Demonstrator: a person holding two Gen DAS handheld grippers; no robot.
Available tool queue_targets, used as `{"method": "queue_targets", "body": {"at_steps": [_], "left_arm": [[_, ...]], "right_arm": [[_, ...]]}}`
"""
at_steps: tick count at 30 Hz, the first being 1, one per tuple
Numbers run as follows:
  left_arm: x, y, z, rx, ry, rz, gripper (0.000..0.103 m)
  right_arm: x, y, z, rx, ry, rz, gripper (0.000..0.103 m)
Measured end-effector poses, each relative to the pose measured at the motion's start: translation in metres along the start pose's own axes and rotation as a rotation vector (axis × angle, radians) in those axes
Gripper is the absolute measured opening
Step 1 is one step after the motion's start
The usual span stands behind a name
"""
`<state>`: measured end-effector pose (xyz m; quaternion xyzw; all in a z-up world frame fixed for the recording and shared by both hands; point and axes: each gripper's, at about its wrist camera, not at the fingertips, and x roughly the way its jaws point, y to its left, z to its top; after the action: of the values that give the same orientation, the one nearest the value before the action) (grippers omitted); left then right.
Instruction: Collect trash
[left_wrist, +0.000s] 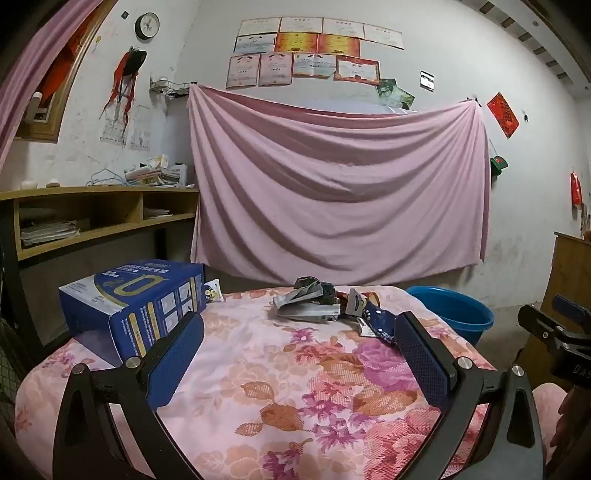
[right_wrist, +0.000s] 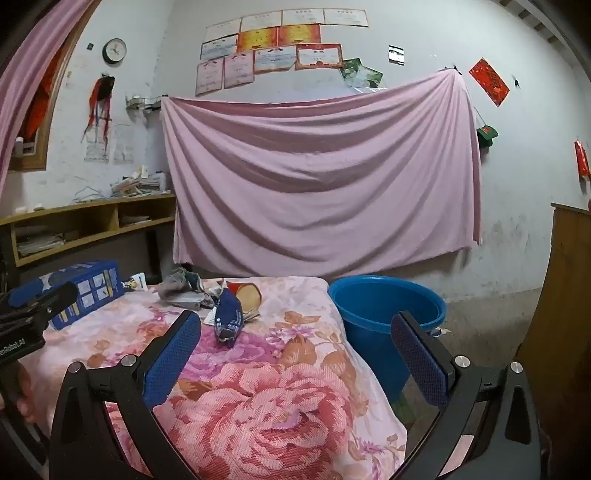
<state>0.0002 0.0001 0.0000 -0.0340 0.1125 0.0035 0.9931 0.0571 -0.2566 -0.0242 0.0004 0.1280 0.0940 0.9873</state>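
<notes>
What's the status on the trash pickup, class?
Left gripper and right gripper both open, empty. Wrappers and blue packet on the flowered cloth. Blue bucket beside it. Nothing blocking.

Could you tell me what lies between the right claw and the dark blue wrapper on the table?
Only bare flowered cloth lies between the open right claw and the dark blue wrapper, as the right wrist view shows.

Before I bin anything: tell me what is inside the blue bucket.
Inside the blue bucket only its bare blue inner wall shows from the right wrist view. The near rim hides the bottom, so whether trash already lies there cannot be told. The wrappers lie on the floral cloth.
</notes>
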Motion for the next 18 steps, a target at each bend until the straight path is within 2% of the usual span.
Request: {"method": "queue_targets", "body": {"at_steps": [18], "left_arm": [[-0.003,-0.0007,0.0051,0.001,-0.01,0.0,0.101]], "right_arm": [[0.0005,0.0008,-0.0013,-0.004,0.005,0.0,0.103]]}}
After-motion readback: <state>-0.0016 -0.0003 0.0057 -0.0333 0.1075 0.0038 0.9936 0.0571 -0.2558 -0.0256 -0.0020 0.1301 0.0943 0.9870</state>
